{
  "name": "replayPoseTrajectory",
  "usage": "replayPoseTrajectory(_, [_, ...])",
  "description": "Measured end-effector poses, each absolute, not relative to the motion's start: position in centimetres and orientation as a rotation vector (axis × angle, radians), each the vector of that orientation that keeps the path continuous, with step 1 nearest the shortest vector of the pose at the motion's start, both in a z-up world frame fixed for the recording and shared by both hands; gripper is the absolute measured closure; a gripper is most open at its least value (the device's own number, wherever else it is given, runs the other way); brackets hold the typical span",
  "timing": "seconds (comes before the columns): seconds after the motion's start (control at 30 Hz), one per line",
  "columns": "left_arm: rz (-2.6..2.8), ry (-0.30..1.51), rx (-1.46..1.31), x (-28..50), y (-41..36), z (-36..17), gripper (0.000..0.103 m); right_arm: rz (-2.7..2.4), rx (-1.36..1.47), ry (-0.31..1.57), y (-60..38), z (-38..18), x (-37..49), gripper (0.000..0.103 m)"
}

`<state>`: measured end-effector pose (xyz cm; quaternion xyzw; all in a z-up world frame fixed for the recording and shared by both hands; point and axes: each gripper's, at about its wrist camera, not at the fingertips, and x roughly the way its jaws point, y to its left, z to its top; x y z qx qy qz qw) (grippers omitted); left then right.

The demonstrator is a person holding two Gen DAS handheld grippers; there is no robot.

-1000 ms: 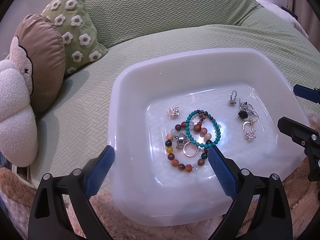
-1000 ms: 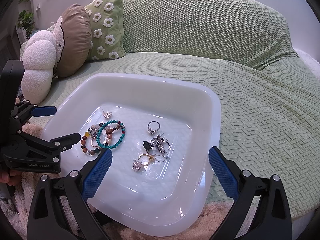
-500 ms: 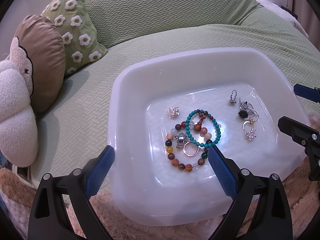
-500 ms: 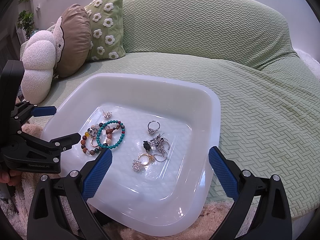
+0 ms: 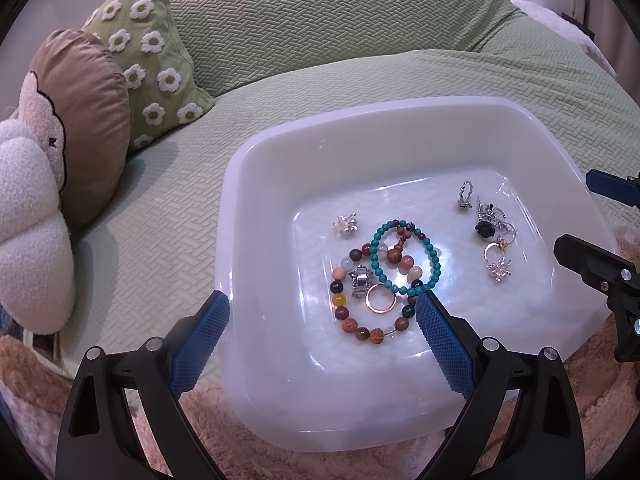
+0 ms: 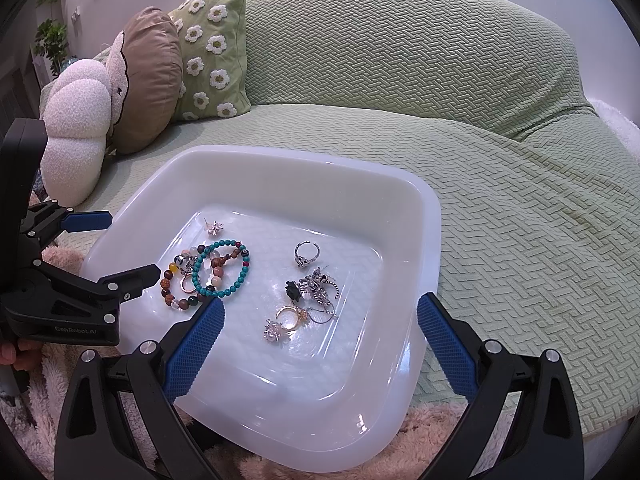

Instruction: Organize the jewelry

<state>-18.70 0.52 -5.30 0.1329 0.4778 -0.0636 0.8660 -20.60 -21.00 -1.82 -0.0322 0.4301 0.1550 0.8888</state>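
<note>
A white plastic tray [image 5: 256,264] [image 6: 424,248] rests on a green bed cover and holds the jewelry. A turquoise bead bracelet [image 5: 434,260] [image 6: 243,276] overlaps a multicoloured bead bracelet [image 5: 340,300] [image 6: 166,284], with a rose-gold ring [image 5: 380,300] [image 6: 188,283] inside them. A small flower earring [image 5: 345,225] [image 6: 214,227] lies apart. A silver ring [image 6: 306,254] [image 5: 465,194] and a tangle of rings and earrings [image 6: 316,292] [image 5: 494,240] lie further right. My left gripper [image 5: 322,322] is open over the tray's near rim. My right gripper [image 6: 320,326] is open, empty, over the tray's near right part.
Flower-patterned green pillow [image 6: 210,48], brown cushion [image 6: 148,80] and white fluffy cushion [image 6: 76,120] lie at the left. A large green bolster [image 6: 420,52] runs behind. A pink fluffy rug [image 5: 360,452] lies under the tray's near edge. Green cover [image 6: 520,220] spreads to the right.
</note>
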Motion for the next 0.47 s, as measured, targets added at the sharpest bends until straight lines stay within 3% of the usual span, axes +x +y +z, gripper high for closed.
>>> replayPoseTrajectory(0.47, [-0.137, 1.007, 0.268, -18.46, 0.58, -5.27, 0.013, 0.325, -0.072, 0.892, -21.1, -1.74, -20.54, 0.007])
